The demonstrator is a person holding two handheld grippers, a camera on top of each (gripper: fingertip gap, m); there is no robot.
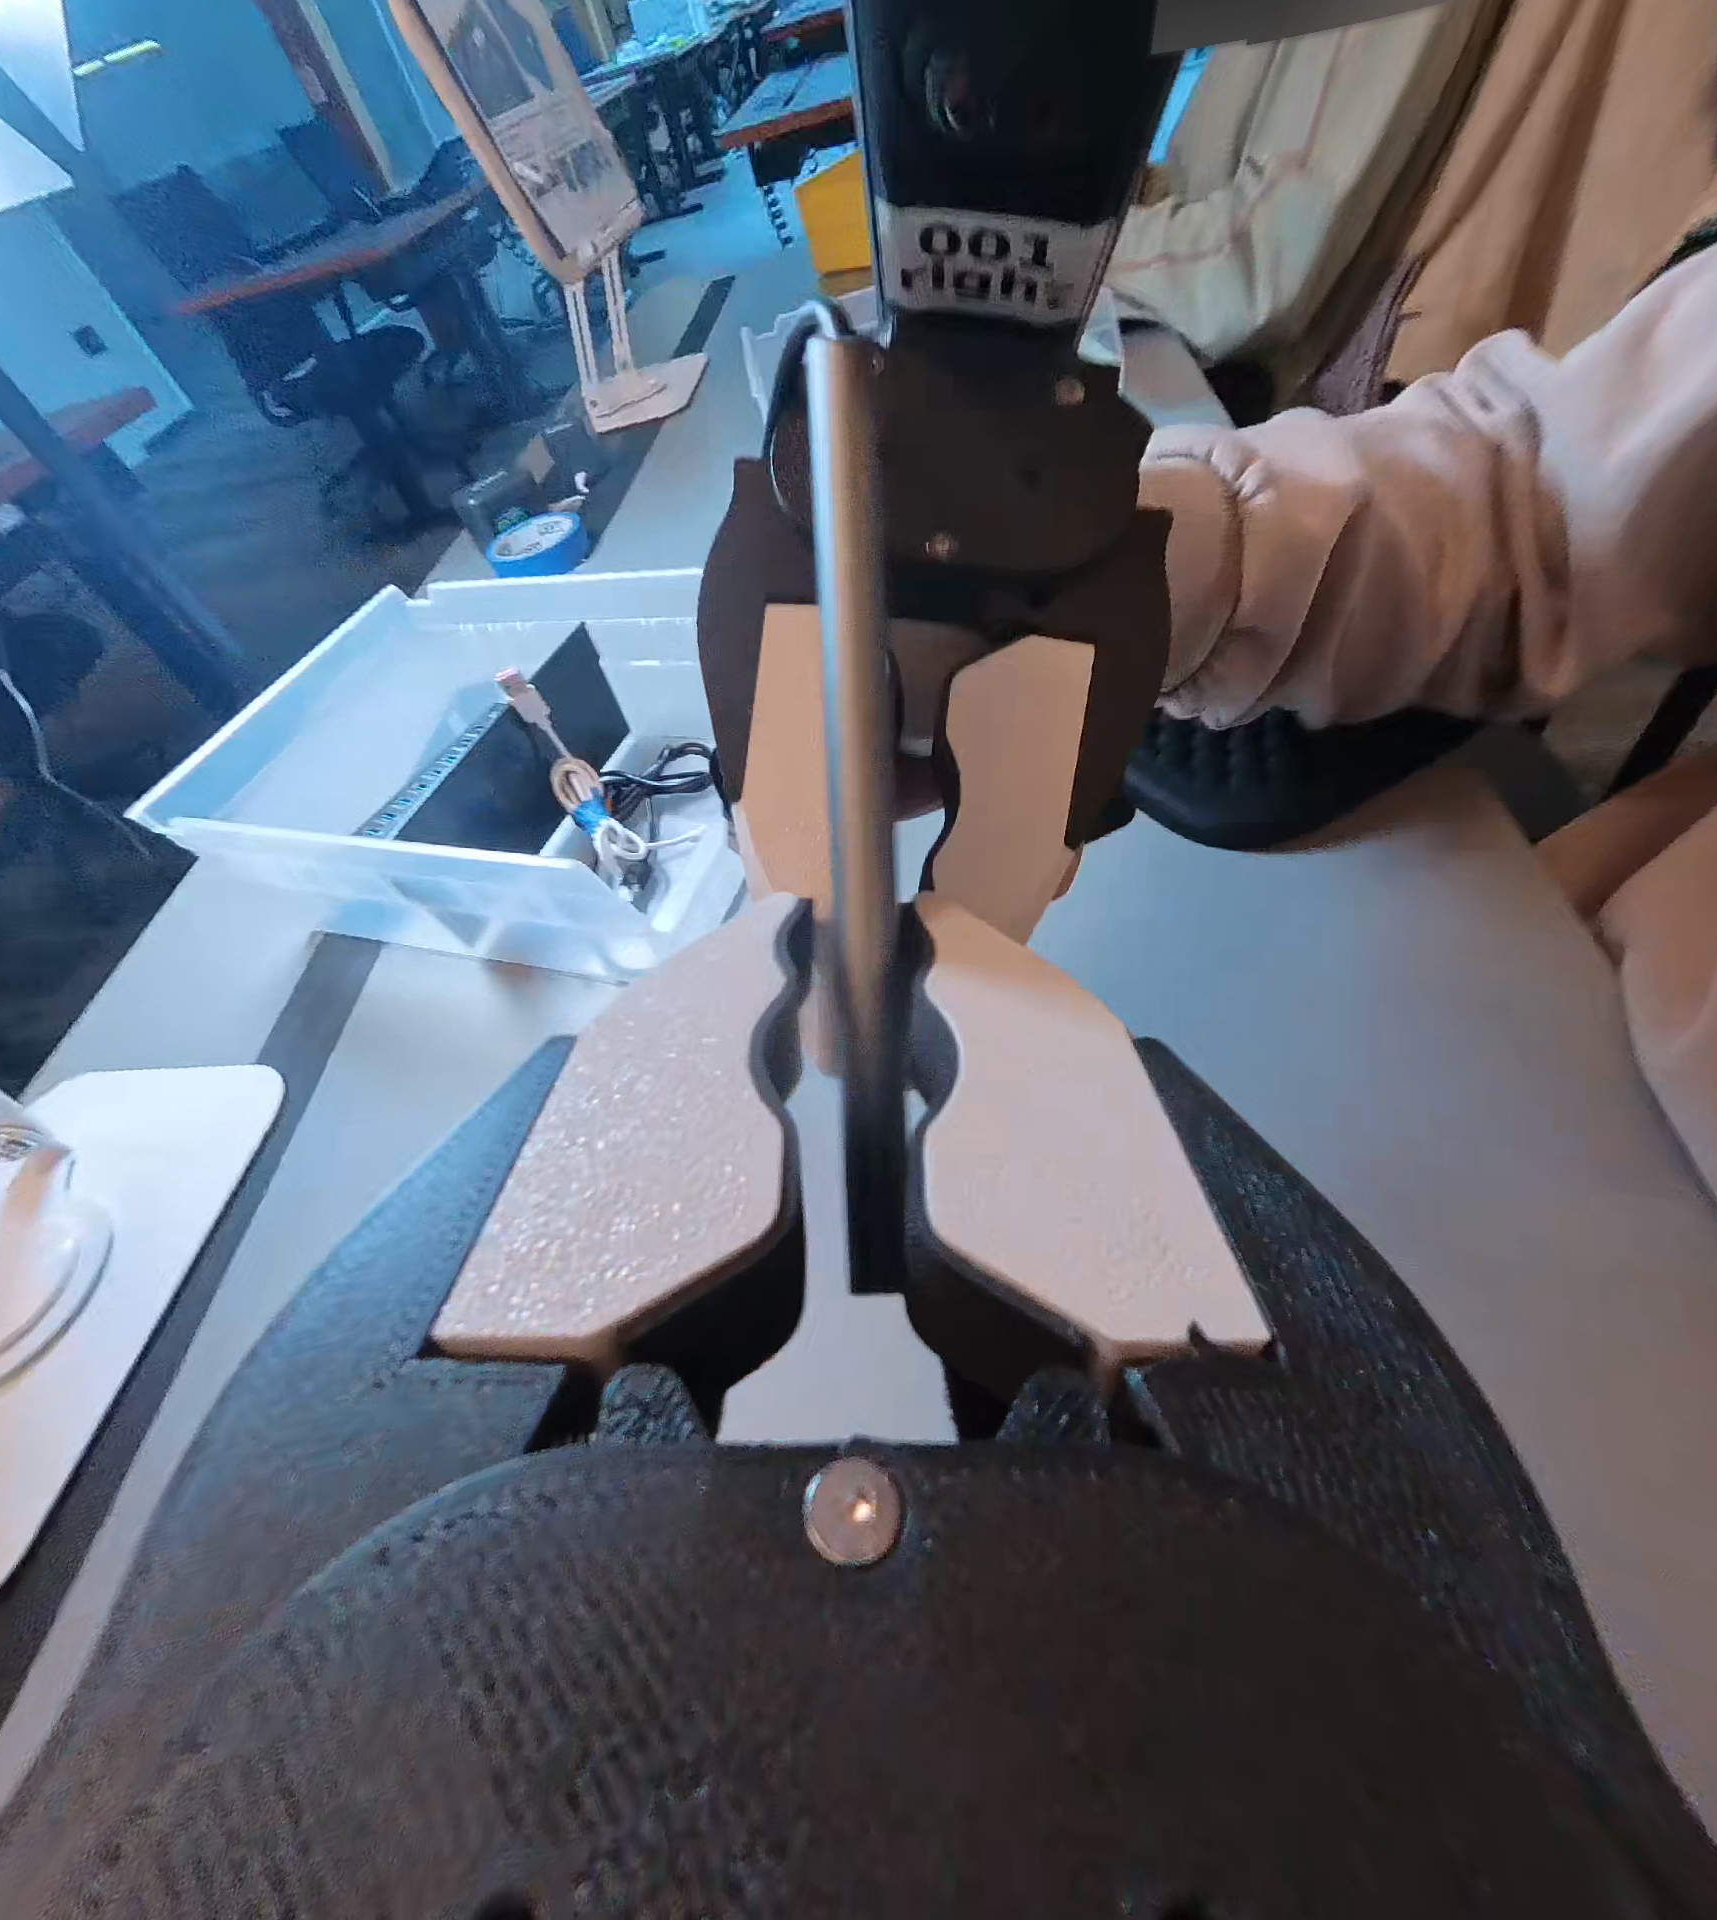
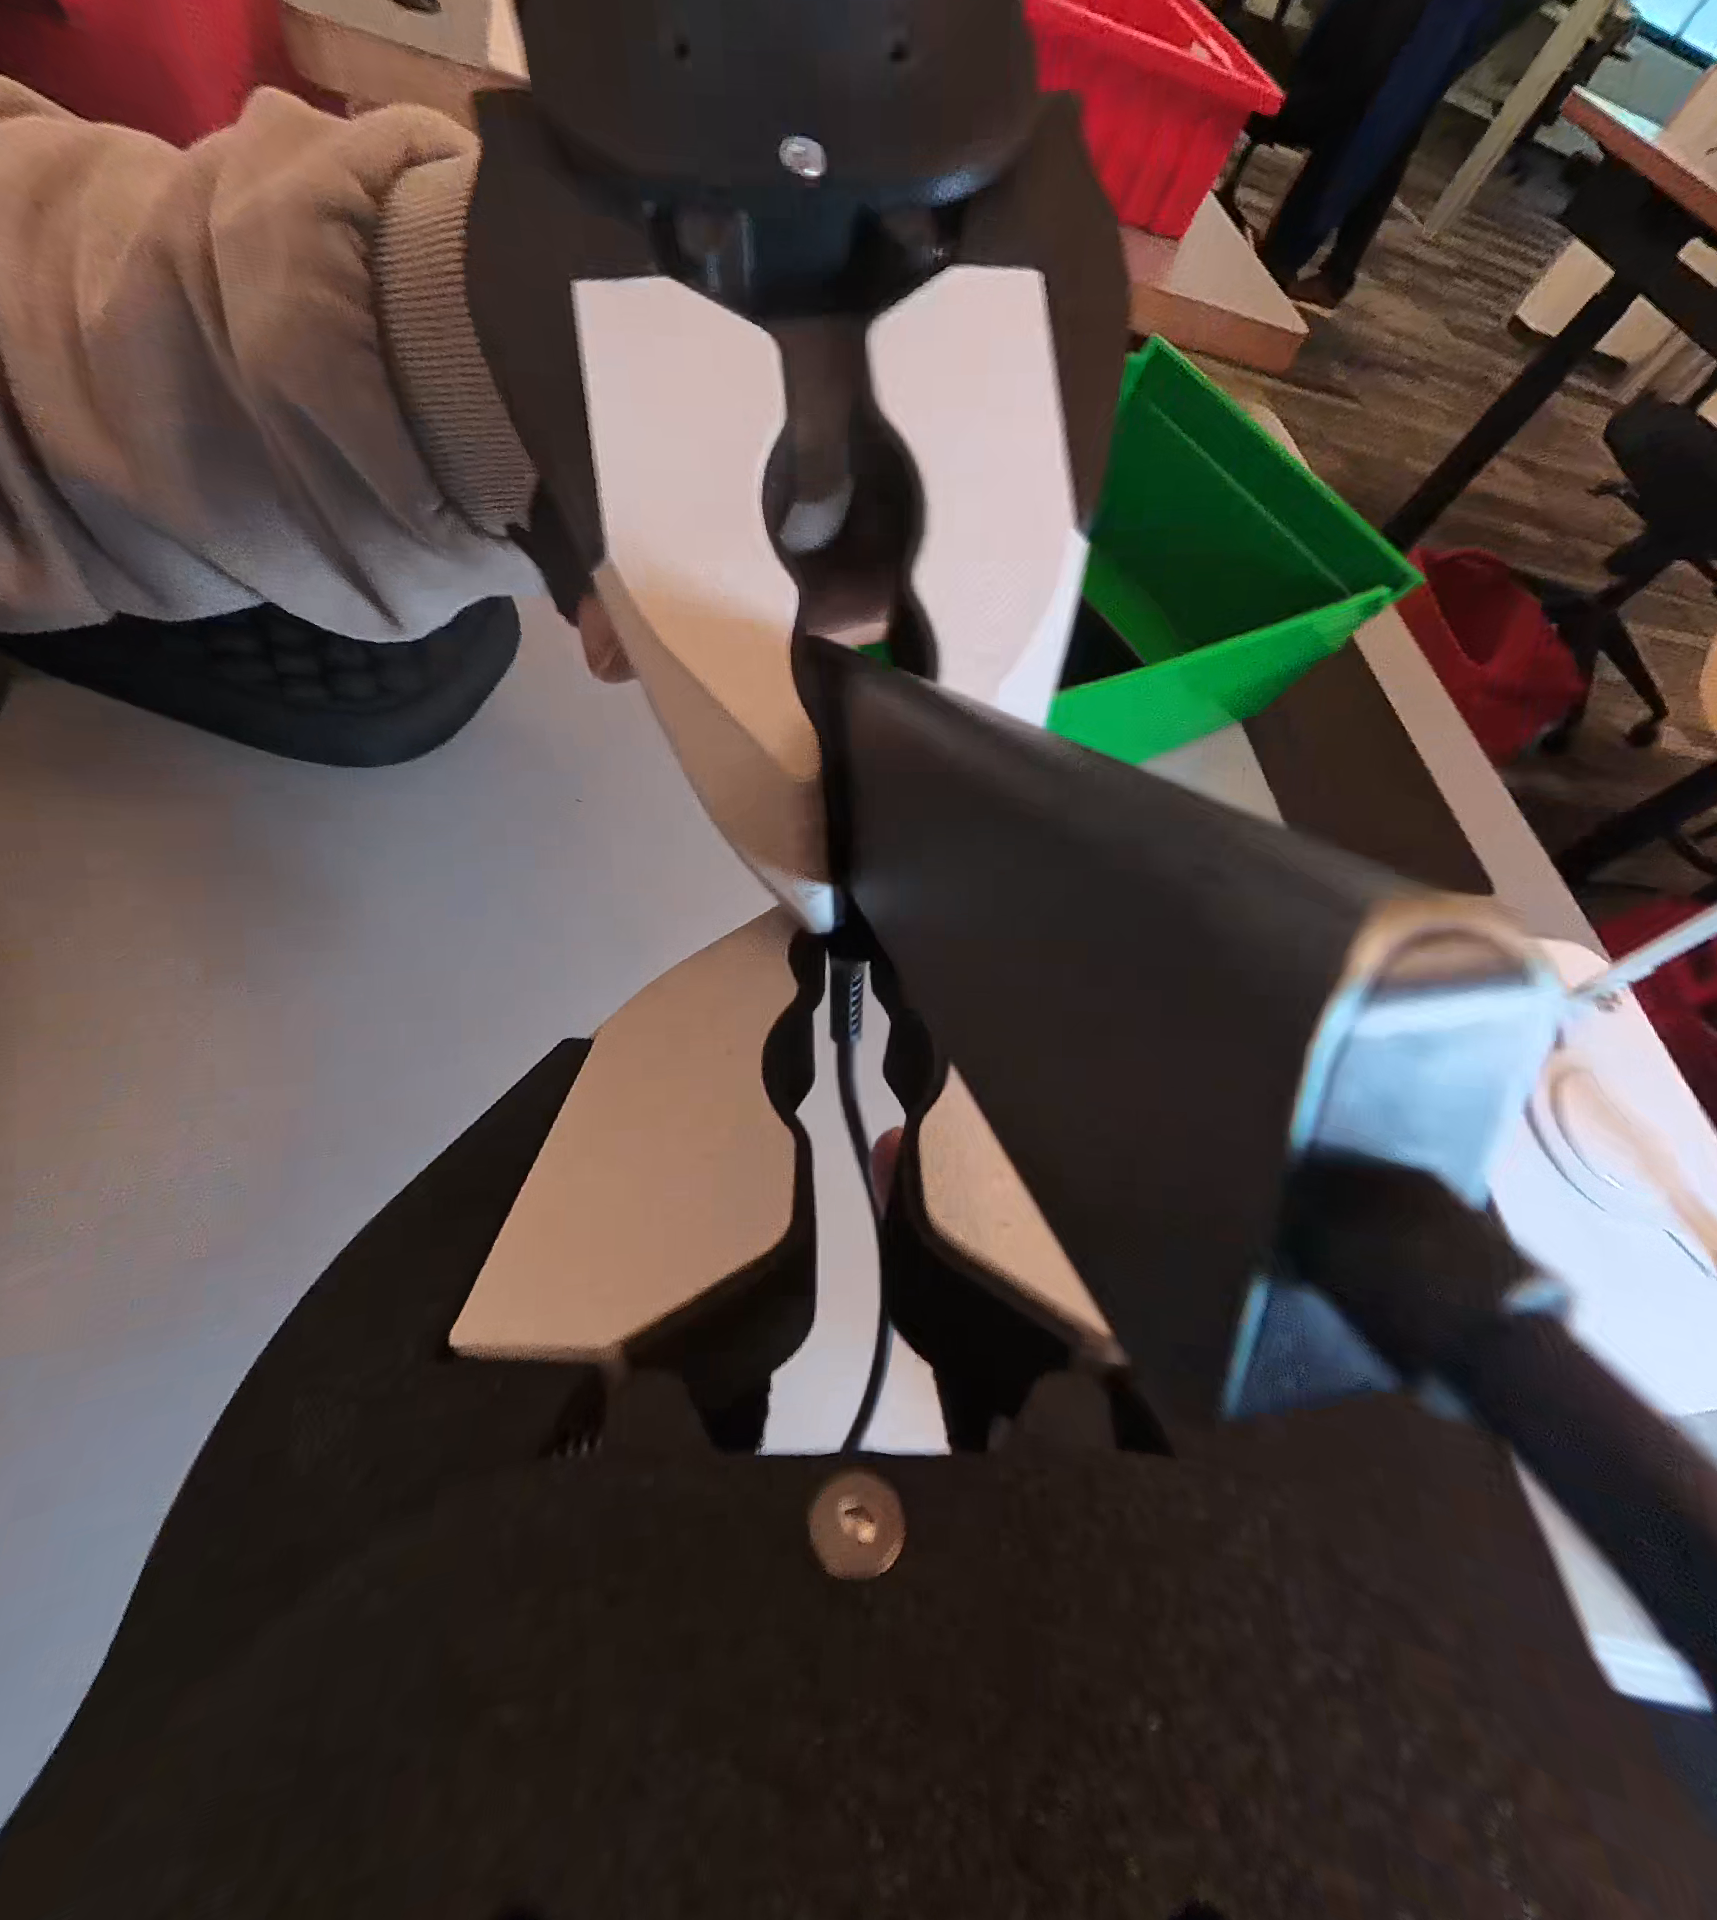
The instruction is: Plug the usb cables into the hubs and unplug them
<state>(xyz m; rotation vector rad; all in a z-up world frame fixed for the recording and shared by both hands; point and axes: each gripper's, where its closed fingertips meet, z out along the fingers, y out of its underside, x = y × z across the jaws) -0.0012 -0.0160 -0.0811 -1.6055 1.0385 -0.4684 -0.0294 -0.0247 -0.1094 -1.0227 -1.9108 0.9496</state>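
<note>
Looking through the left wrist view first, I am holding the hub (image 1: 849, 790), a thin, flat slab seen edge-on, upright between the fingers of my left gripper (image 1: 859, 935). Its jaws are pinching the slab's lower part, above the desk (image 1: 1301, 1039). Facing me, my right gripper (image 1: 921, 831) is reaching in from beyond the hub, and I am not able to tell from this side what its jaws are doing. A clear tray (image 1: 397, 831) with spare coiled cables (image 1: 615, 810) is sitting on the desk off to the left.

Switching to the right wrist view, I am seeing the hub (image 2: 1093, 987) as a broad dark face filling the right of the picture. The right gripper (image 2: 849, 951) is pressing its jaws nearly together on the ribbed plug of a thin black usb cable (image 2: 864, 1247), right at the hub's edge; whether the plug is seated is hidden. The left gripper (image 2: 849, 644) is facing me from the far side.

I am judging the hub light, rigid and rather slick, so gripping its flat faces seems best. The cable is limp, so the stiff plug body is the place to hold.
</note>
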